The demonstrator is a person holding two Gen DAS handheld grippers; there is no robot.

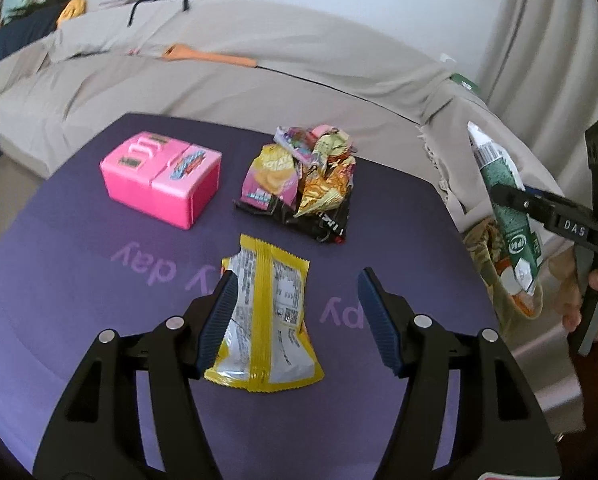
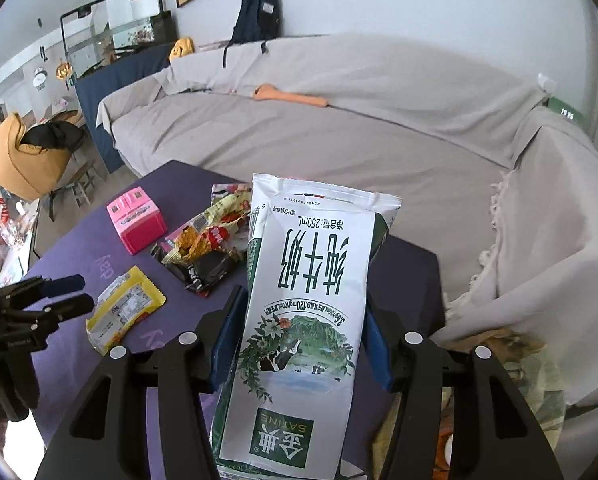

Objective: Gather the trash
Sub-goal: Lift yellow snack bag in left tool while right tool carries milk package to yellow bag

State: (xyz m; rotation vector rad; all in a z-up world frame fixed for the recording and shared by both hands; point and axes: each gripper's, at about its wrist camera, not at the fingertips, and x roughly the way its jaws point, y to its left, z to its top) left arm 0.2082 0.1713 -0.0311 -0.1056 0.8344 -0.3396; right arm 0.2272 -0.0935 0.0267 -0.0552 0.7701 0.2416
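My left gripper (image 1: 297, 300) is open over a flat yellow-edged wrapper (image 1: 265, 320) on the purple table (image 1: 79, 280); its left pad touches the wrapper's edge. Beyond lies a pile of crumpled snack wrappers (image 1: 303, 180) and a pink box (image 1: 161, 176). My right gripper (image 2: 299, 336) is shut on a white and green milk carton (image 2: 299, 320), held upright off the table's right edge. In the left wrist view the carton (image 1: 507, 208) hangs above a patterned bag (image 1: 499, 276). The right wrist view shows the left gripper (image 2: 65, 294), the yellow wrapper (image 2: 123, 308) and the pile (image 2: 207, 248).
A sofa under a grey cover (image 2: 359, 140) curves behind and to the right of the table. A backpack (image 2: 257, 16) leans on its back. A chair with an orange jacket (image 2: 23, 156) stands at far left. The bag (image 2: 531, 364) sits below the sofa's arm.
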